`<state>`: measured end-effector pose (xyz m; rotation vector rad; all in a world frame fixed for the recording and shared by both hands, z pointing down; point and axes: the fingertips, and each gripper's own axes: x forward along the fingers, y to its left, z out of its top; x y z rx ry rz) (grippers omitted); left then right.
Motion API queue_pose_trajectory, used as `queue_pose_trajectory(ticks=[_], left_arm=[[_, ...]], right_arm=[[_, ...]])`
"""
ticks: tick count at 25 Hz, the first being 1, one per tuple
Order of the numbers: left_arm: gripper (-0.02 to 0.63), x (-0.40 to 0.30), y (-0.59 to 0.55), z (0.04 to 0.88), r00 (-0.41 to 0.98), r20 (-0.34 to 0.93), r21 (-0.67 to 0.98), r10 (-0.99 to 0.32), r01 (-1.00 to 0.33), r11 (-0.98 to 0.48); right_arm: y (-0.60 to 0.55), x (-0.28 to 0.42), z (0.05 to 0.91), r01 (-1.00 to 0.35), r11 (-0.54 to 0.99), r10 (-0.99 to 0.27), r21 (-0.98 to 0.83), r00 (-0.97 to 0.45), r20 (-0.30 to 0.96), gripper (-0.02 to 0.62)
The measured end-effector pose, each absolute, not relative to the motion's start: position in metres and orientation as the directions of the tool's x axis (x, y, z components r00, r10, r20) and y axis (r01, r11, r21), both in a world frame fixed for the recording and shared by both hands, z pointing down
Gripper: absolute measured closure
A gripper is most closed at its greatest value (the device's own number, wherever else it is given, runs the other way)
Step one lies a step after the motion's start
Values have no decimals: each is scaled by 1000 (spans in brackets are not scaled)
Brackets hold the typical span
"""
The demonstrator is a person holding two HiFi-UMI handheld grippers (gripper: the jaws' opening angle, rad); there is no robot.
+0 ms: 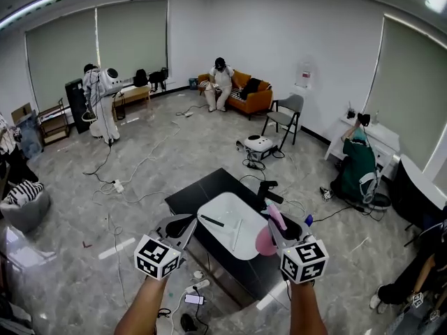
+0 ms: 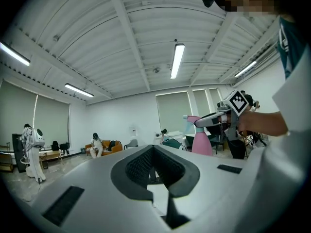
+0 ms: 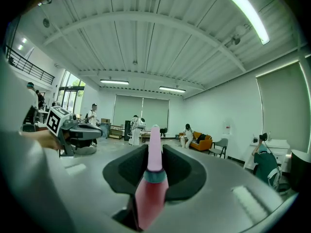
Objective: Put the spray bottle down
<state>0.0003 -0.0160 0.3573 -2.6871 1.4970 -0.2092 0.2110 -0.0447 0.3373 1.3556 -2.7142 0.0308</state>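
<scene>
Right gripper [image 1: 274,223] clamps the pink spray bottle [image 1: 265,243] by its neck, holding it aloft over the dark table [image 1: 192,197], ready for lowering. Left gripper [image 1: 183,225], seemingly closed and empty, hangs aside.

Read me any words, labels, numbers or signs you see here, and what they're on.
No text here can be read.
The marker cubes: square patterns only, no letters.
The pink spray bottle: no label visible.
White print on the teal shirt: too blurred to read.
</scene>
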Motion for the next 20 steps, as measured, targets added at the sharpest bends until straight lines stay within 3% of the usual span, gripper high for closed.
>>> queue_pose_trajectory(ticks=[20], left_arm=[[600,-121,-175,357,650,76,-112,-756,-748,-655]], right_arm=[[-173,110,341,-890,454,-888,47,-448,104,489]])
